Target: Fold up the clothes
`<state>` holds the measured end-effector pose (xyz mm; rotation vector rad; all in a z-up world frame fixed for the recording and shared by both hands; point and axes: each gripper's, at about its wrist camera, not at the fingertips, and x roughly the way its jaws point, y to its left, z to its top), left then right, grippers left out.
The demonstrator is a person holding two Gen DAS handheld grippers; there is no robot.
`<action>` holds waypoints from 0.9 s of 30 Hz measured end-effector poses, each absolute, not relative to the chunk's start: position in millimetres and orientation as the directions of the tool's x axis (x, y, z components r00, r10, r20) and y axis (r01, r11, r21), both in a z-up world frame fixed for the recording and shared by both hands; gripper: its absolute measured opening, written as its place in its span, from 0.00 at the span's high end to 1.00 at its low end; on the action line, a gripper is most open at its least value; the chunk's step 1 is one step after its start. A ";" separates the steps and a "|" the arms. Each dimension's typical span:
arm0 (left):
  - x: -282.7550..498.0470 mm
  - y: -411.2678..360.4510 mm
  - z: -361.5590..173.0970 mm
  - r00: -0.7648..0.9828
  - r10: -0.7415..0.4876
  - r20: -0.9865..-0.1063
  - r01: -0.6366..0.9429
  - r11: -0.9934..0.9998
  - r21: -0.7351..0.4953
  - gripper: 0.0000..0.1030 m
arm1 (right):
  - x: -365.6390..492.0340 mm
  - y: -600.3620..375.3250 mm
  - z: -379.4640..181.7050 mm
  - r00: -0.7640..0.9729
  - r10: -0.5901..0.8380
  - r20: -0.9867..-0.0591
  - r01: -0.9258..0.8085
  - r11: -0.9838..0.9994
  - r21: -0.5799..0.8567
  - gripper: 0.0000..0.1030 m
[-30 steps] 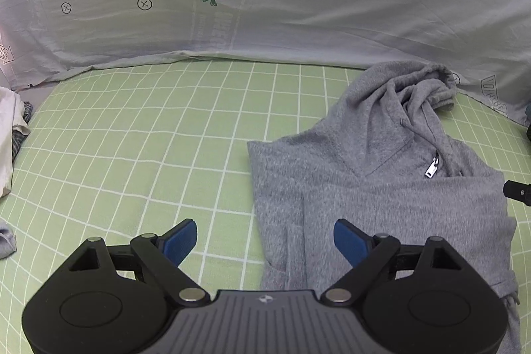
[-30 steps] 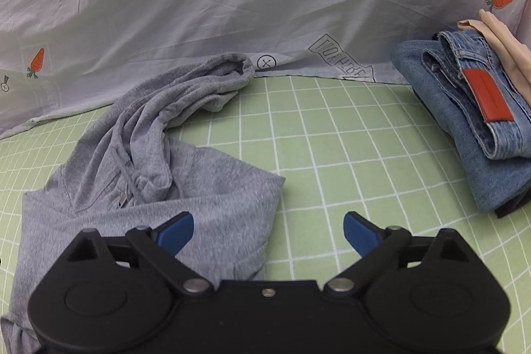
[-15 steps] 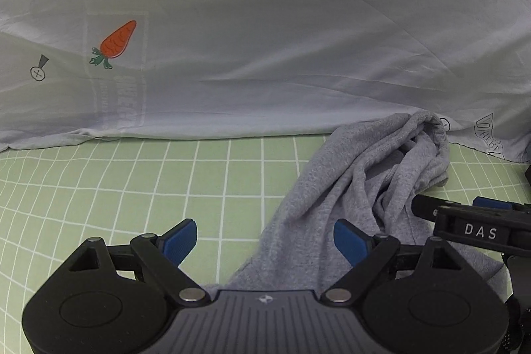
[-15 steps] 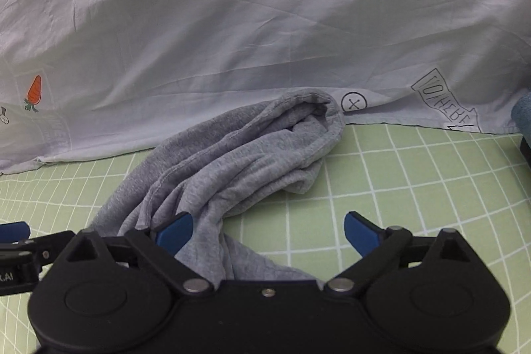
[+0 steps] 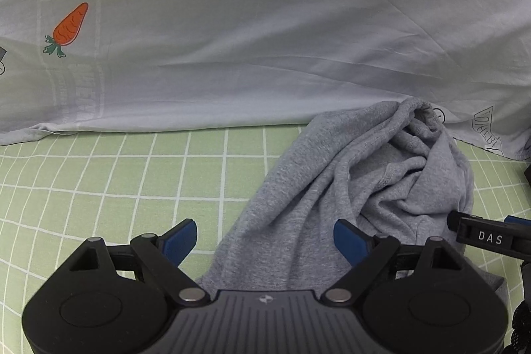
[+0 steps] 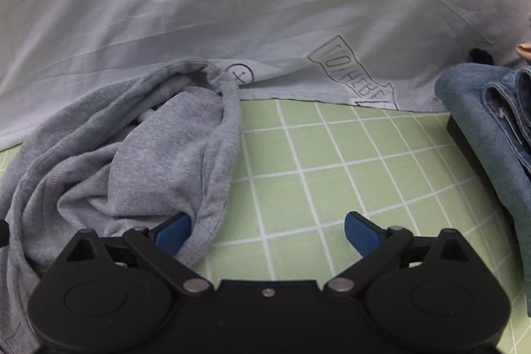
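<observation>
A grey hoodie (image 5: pixel 335 188) lies on the green checked sheet, its rumpled hood (image 6: pixel 172 141) bunched against the pale backdrop cloth. My left gripper (image 5: pixel 265 241) is open low over the left side of the hood, with grey fabric lying between its blue pads and neither pad pressing it. My right gripper (image 6: pixel 267 233) is open at the hood's right edge; its left pad (image 6: pixel 172 229) touches the fabric rim, and its right pad is over bare sheet. The right gripper's finger marked DAS (image 5: pixel 488 236) shows at the right of the left wrist view.
Folded blue jeans (image 6: pixel 491 135) are stacked at the right on a dark object, with a fingertip (image 6: pixel 525 48) of a person showing above them. A pale blue cloth with carrot prints (image 5: pixel 232 38) hangs behind. The green checked sheet (image 6: pixel 332 168) lies bare between hoodie and jeans.
Both grippers have moved forward and down from the hoodie's body to its hood, still open. The hood now fills more of both views and the jeans came back into the right view.
</observation>
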<state>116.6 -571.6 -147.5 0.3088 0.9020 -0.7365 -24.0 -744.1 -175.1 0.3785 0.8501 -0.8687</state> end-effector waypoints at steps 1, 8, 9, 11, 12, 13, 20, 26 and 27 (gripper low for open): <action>117.4 -572.6 -146.3 0.398 -0.455 -0.797 0.693 0.718 -0.064 0.13 | -24.1 -744.9 -174.4 0.360 -0.513 -0.779 0.793 0.608 -0.034 0.04; 119.1 -596.9 -141.8 0.415 -0.484 -0.770 0.745 0.667 -0.017 0.13 | -24.8 -750.1 -169.6 0.388 -0.522 -0.759 0.796 0.606 -0.010 0.04; 120.5 -601.0 -143.5 0.421 -0.480 -0.770 0.748 0.664 -0.006 0.13 | -24.9 -750.8 -168.9 0.392 -0.523 -0.757 0.796 0.606 -0.006 0.04; 123.3 -609.0 -146.8 0.432 -0.472 -0.768 0.752 0.659 0.018 0.13 | -25.1 -752.3 -167.5 0.400 -0.526 -0.751 0.796 0.605 0.001 0.04; 126.4 -611.9 -148.0 0.442 -0.465 -0.767 0.747 0.664 0.028 0.13 | -25.2 -753.1 -166.8 0.404 -0.527 -0.748 0.796 0.605 0.004 0.04; 129.4 -614.7 -149.1 0.452 -0.457 -0.766 0.742 0.669 0.038 0.13 | -25.7 -754.1 -165.6 0.411 -0.528 -0.743 0.797 0.604 0.011 0.04; 140.9 -629.9 -166.4 0.420 -0.448 -0.789 0.785 0.616 0.068 0.13 | -20.6 -762.8 -170.4 0.452 -0.486 -0.748 0.769 0.638 0.050 0.03; 139.6 -623.2 -172.2 0.492 -0.380 -0.783 0.766 0.617 0.181 0.13 | -21.2 -766.0 -178.8 0.394 -0.511 -0.764 0.792 0.610 0.000 0.03; 139.8 -619.0 -170.7 0.511 -0.373 -0.774 0.758 0.621 0.201 0.12 | -24.2 -766.5 -178.5 0.378 -0.528 -0.761 0.799 0.601 -0.021 0.03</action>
